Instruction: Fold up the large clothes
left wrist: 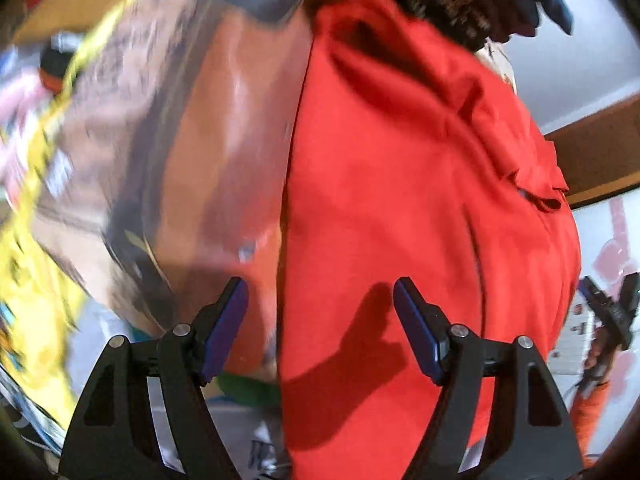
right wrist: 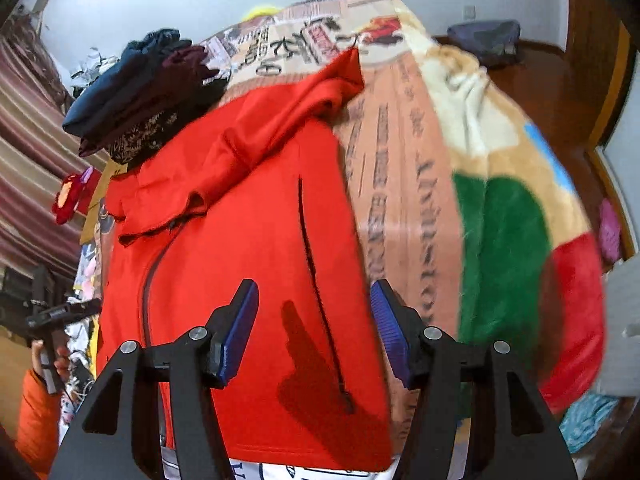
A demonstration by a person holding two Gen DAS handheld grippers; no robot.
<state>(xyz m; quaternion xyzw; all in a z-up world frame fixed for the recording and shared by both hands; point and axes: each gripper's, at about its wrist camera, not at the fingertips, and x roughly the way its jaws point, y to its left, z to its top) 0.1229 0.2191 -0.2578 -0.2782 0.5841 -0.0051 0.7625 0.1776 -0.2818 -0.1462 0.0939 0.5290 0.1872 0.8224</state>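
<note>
A red zip-up jacket [right wrist: 240, 220] lies flat on a bed, one sleeve folded across its chest, its zipper and a pocket slit showing. In the right wrist view my right gripper [right wrist: 315, 286] hovers over the jacket's lower right part near the hem, open, with nothing between its blue pads. In the left wrist view the same jacket [left wrist: 400, 180] fills the right half. My left gripper [left wrist: 320, 284] is open above the jacket's left edge and casts a shadow on the cloth. A hand in an orange sleeve [right wrist: 36, 412] holds the left gripper's handle.
A stack of folded dark clothes [right wrist: 136, 92] sits beyond the jacket's collar. The bed carries a printed blanket [right wrist: 400, 160] and a fleece blanket [right wrist: 500, 240] in green, red and cream on the right. A striped curtain [right wrist: 28, 140] hangs on the left. The left wrist view's left half is blurred.
</note>
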